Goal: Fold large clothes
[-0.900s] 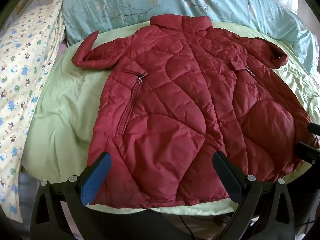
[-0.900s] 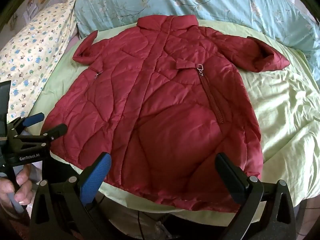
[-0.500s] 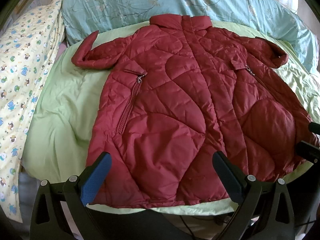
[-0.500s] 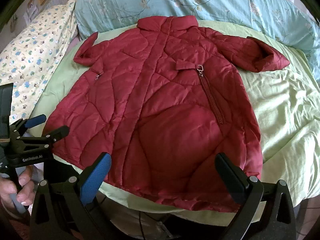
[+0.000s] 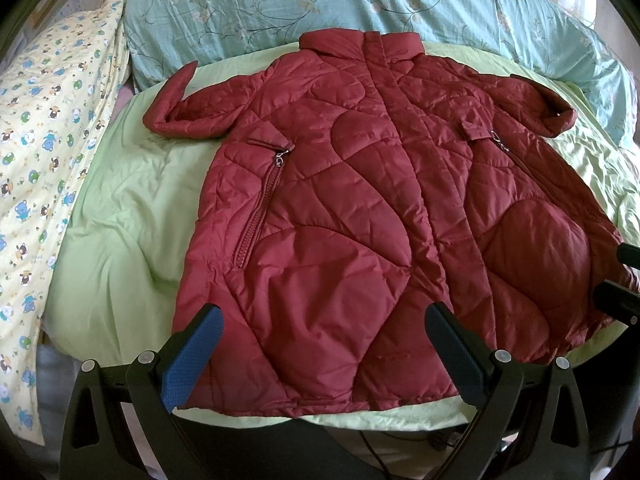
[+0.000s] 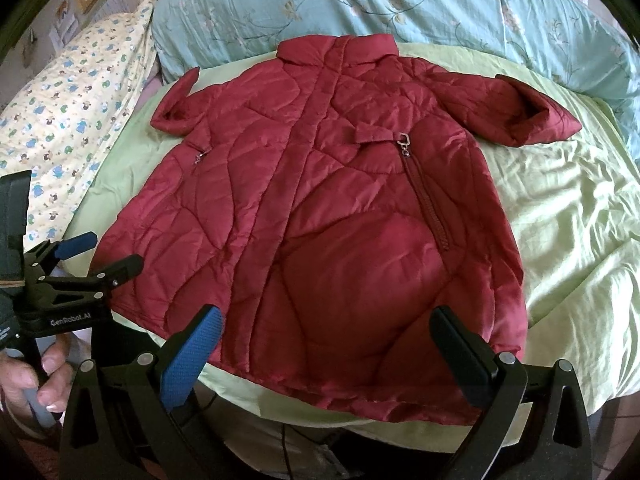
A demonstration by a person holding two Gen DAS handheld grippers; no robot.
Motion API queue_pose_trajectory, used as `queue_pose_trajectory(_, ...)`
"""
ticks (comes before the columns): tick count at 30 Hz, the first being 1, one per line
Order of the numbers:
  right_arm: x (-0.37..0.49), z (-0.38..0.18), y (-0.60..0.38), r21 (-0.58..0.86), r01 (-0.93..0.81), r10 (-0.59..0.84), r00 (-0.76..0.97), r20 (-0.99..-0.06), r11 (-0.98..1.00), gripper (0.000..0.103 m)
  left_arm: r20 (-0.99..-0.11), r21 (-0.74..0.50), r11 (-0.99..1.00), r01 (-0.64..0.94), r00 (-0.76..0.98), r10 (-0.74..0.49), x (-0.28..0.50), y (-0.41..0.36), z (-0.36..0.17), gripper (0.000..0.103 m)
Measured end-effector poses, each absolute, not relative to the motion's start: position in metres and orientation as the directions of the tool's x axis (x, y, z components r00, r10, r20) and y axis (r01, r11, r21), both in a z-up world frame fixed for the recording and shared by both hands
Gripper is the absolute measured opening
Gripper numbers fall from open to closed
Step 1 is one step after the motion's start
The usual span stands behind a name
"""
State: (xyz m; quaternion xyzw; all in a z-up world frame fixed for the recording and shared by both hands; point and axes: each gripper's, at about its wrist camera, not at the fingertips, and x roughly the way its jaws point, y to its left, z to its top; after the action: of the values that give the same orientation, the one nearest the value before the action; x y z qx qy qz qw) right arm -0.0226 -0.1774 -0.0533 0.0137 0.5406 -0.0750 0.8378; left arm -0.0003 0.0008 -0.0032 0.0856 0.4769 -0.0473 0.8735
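Note:
A dark red quilted coat (image 5: pixel 360 216) lies flat and face up on a light green bedspread (image 5: pixel 120 208), collar toward the far pillows, both sleeves bent outward. My left gripper (image 5: pixel 324 344) hovers over the hem at the coat's left half, jaws wide open with nothing between them. In the right wrist view the same coat (image 6: pixel 320 208) fills the middle, and my right gripper (image 6: pixel 328 344) hangs open above the hem's right half, also empty. The left gripper (image 6: pixel 96 254) shows at the left edge of that view, held by a hand (image 6: pixel 24 376).
A turquoise floral pillow (image 5: pixel 360 4) runs along the far side of the bed. A yellow printed blanket (image 5: pixel 44 152) lies at the left. The bed's near edge (image 6: pixel 320 420) drops off just below the hem, with cables on the floor beneath.
Both views have shifted only slightly; the left gripper seen in the right wrist view has edged a little to the right toward the coat. The coat has not moved.

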Motion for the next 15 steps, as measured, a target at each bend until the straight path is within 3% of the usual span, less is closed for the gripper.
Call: queue_pose_trajectory(15,-0.0188,-0.0547,-0.1793,-0.049,0.145,-0.105,0.406,-0.908,0.988,0.103,-0.845,0.107,0.980,0.170,0.535,0.000,0.0021,-0.0002,-0.0060,0.102)
